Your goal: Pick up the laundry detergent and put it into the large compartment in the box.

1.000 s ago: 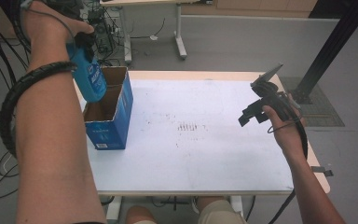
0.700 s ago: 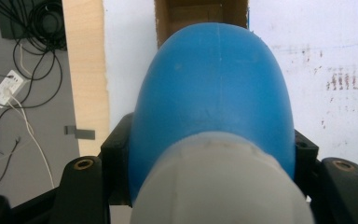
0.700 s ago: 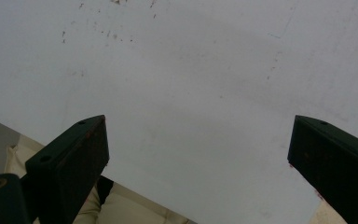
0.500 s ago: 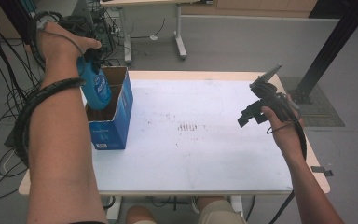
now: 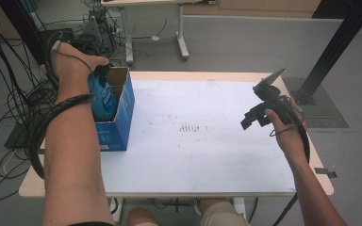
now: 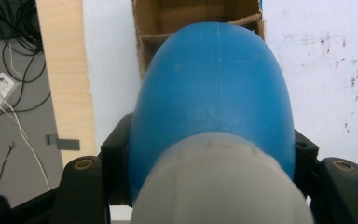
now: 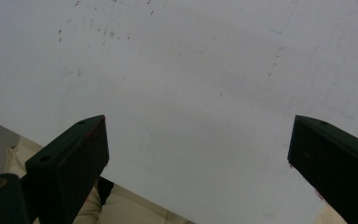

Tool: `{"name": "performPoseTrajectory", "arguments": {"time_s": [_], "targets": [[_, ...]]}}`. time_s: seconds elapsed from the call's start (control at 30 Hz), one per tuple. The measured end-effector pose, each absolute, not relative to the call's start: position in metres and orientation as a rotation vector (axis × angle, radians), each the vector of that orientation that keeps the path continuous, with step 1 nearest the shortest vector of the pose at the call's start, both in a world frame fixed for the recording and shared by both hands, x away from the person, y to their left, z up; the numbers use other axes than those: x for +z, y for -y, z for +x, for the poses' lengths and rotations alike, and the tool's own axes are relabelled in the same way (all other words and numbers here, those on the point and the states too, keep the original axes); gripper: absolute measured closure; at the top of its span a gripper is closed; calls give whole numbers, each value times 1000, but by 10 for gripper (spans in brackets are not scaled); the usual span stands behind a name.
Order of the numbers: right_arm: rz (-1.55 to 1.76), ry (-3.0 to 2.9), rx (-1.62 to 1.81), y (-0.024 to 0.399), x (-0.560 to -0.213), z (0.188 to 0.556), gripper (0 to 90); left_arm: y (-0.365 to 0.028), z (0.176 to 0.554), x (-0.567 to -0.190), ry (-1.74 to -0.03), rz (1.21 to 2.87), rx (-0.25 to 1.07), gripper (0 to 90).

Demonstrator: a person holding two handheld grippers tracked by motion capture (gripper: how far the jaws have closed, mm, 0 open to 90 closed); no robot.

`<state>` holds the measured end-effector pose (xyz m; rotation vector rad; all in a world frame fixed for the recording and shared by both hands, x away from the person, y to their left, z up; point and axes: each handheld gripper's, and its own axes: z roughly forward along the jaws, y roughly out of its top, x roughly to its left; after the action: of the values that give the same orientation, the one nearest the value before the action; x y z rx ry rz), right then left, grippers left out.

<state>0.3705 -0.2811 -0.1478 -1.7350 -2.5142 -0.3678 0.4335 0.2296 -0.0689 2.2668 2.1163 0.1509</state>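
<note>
The white table point(image 5: 207, 155) fills the middle of the high view, bare apart from the blue cardboard box point(image 5: 118, 122) at its left edge. Over the last second the blue bottle point(image 5: 101, 96) has dropped from above the box's rim down into its open top — so a packing step looks nearly done, release probably next. The left gripper point(image 6: 205, 163) clamps the bottle's sides. At the right, the right gripper point(image 5: 254, 117) hovers over the table, jaws wide apart and holding nothing.
</note>
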Motion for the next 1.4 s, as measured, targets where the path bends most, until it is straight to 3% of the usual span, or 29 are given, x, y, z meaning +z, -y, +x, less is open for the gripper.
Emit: {"name": "performPoseTrajectory", "arguments": {"time_s": [0.8, 1.4], "targets": [[-1739, 2502, -341, 280, -154, 375, 50, -222, 435, -142, -2136, 2282, 123, 381], [-1739, 2511, -328, 278, -154, 378, 49, -225, 430, -167, -2136, 2292, 118, 380]]}}
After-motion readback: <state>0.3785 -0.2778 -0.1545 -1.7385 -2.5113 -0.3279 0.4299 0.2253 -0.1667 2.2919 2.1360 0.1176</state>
